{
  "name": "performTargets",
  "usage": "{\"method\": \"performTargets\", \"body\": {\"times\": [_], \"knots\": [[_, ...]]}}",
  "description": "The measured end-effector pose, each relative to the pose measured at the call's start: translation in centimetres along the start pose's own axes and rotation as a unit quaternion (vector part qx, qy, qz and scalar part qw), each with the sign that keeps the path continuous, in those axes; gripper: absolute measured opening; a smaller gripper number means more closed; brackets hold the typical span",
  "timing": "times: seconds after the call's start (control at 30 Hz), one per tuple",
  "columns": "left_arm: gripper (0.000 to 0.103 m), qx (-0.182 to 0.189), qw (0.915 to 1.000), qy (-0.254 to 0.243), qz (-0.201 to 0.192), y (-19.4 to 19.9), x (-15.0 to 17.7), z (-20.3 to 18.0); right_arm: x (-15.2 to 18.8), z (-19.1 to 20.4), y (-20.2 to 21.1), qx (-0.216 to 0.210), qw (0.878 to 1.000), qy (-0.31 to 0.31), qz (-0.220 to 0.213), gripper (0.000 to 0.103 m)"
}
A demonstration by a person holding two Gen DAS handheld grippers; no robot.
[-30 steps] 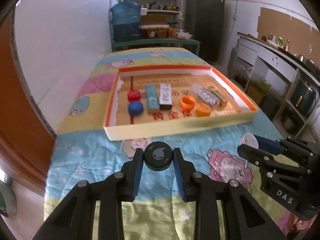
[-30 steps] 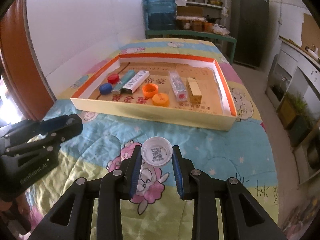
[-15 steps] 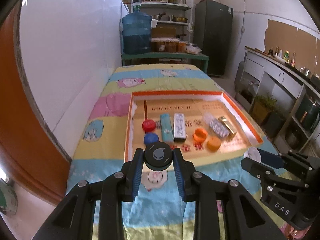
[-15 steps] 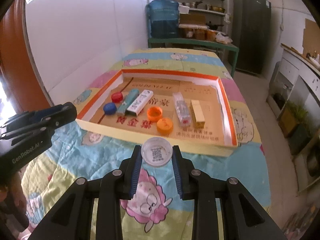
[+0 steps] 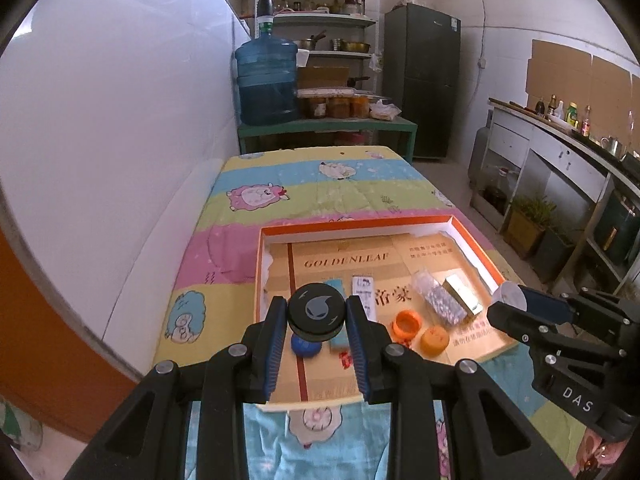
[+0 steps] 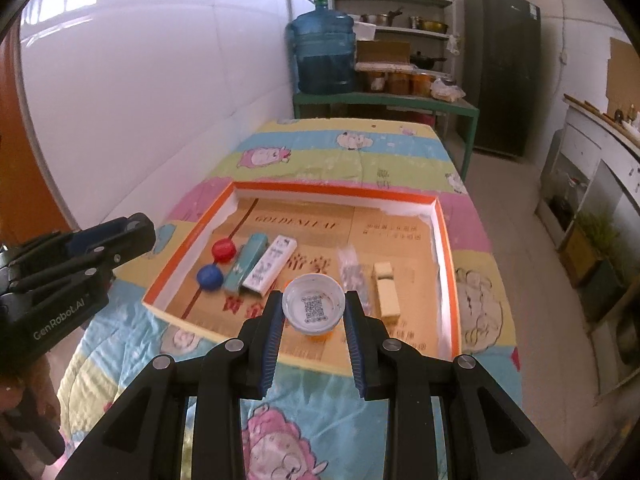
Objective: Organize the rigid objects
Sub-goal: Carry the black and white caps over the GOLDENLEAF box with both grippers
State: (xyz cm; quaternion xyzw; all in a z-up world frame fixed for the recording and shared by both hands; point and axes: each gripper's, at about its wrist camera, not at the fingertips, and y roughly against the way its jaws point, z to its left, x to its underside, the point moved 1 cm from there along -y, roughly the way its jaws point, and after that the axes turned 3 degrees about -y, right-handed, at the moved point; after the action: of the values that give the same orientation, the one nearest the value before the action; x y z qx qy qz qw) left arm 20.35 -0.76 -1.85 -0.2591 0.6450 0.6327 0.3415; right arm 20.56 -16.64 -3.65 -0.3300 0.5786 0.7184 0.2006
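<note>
My left gripper (image 5: 317,316) is shut on a black cap (image 5: 317,311) with a grey drop logo, held over the near left part of the orange-rimmed box (image 5: 356,222). My right gripper (image 6: 314,312) is shut on a white cap (image 6: 314,307) with a QR code inside, held above the box's (image 6: 336,191) near side. In the box lie a red cap (image 6: 222,249), a blue cap (image 6: 209,277), a teal pack (image 6: 247,264), a white pack (image 6: 272,264), orange caps (image 5: 407,322), a clear packet (image 5: 438,300) and a gold box (image 5: 464,294). The red cap is hidden in the left wrist view.
The box lies on a bed with a cartoon-sheep quilt (image 5: 320,192) beside a white wall (image 5: 120,140). A green bench (image 5: 328,128) with a blue water jug (image 5: 267,84) stands beyond the bed. A counter (image 5: 568,160) runs along the right.
Both grippers rose and moved forward with their caps, from above the quilt in front of the box to above the box's near part.
</note>
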Motion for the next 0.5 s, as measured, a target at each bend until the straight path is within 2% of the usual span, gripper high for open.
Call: {"method": "performTargets", "body": {"times": [0.5], "knots": [[0.030, 0.025, 0.9994, 0.002, 0.023, -5.5, -5.1, 0.0, -5.1, -2.7, -3.7, 0.005, 1.000, 0.007, 0.006, 0.030]]}}
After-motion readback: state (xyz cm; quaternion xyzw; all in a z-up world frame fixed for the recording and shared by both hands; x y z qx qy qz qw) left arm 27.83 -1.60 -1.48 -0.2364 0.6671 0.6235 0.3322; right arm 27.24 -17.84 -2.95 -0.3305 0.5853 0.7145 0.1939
